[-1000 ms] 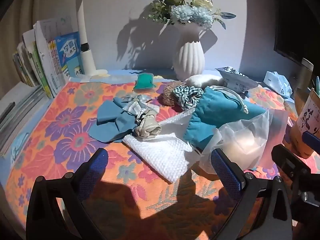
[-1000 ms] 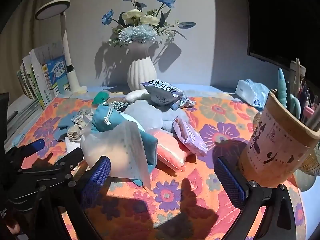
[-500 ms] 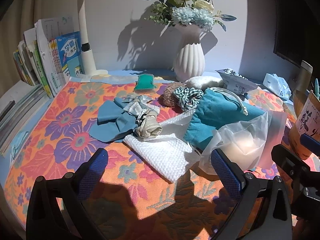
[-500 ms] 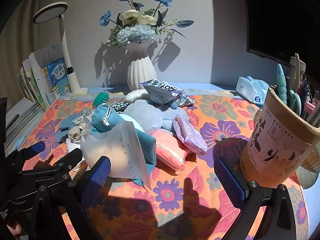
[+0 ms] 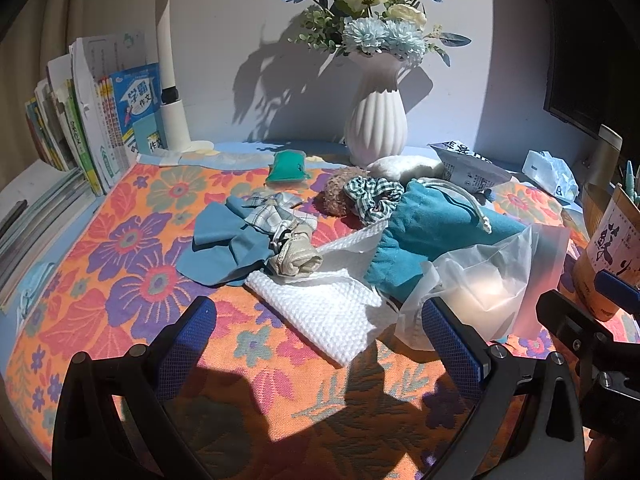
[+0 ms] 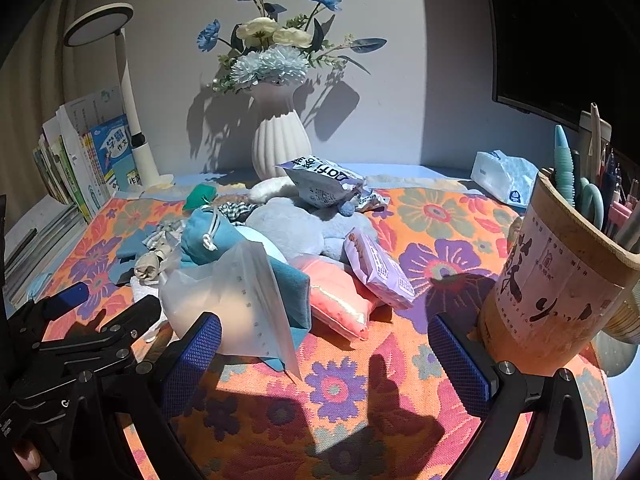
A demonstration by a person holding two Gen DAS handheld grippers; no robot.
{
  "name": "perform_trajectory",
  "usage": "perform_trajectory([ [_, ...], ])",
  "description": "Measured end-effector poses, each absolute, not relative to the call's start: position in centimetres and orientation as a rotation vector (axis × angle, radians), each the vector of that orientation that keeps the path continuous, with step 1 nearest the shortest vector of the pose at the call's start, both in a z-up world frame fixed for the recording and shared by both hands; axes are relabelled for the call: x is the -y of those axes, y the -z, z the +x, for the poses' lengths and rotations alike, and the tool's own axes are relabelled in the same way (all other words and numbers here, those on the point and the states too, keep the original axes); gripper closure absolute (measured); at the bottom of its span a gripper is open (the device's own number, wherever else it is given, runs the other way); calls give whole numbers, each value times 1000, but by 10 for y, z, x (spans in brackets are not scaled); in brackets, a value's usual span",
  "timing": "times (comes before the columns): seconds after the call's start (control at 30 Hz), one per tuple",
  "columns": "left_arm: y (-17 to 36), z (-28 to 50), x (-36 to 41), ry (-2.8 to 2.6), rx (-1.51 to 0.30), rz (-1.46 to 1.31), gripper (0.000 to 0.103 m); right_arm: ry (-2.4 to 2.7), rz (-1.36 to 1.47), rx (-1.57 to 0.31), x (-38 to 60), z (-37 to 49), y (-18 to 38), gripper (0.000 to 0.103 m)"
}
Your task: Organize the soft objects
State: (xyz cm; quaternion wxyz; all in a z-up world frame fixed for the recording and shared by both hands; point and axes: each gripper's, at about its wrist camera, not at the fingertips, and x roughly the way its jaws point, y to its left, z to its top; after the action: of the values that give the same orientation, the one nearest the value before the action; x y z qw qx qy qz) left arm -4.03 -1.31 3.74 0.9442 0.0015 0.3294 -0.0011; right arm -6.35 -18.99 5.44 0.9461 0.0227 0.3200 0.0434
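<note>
A heap of soft things lies mid-table on the floral cloth [image 5: 132,248]: a white waffle cloth [image 5: 320,312], a blue cloth bow [image 5: 224,248], a rolled beige sock [image 5: 298,262], a checked scrunchie [image 5: 374,196], a teal drawstring pouch [image 5: 436,232] and a frosted plastic bag [image 5: 488,284]. In the right wrist view the same bag [image 6: 236,300] and pouch [image 6: 208,236] sit beside a grey plush [image 6: 296,224], a pink packet [image 6: 340,300] and a lilac packet [image 6: 376,268]. My left gripper [image 5: 320,344] hovers open just before the waffle cloth. My right gripper [image 6: 324,356] is open and empty, short of the packets.
A white ribbed vase [image 5: 376,124] with flowers stands at the back. Books [image 5: 100,128] and a lamp post [image 5: 170,68] line the left. A pen holder [image 6: 560,272] stands close on the right, a tissue pack [image 6: 504,176] behind it. A snack bag [image 6: 320,184] tops the plush.
Both views have shifted only slightly; the pile appears marginally lower and nearer in each. Nothing was grasped or moved.
</note>
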Motion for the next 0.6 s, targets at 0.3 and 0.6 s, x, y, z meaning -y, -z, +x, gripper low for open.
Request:
perform_trajectory([
  [0.3, -37, -40, 13, 3, -671, 2, 1, -90, 46, -641, 190, -64, -54, 0],
  [0.6, -39, -41, 11, -5, -665, -10, 1, -100, 75, -627, 191, -66, -55, 0],
])
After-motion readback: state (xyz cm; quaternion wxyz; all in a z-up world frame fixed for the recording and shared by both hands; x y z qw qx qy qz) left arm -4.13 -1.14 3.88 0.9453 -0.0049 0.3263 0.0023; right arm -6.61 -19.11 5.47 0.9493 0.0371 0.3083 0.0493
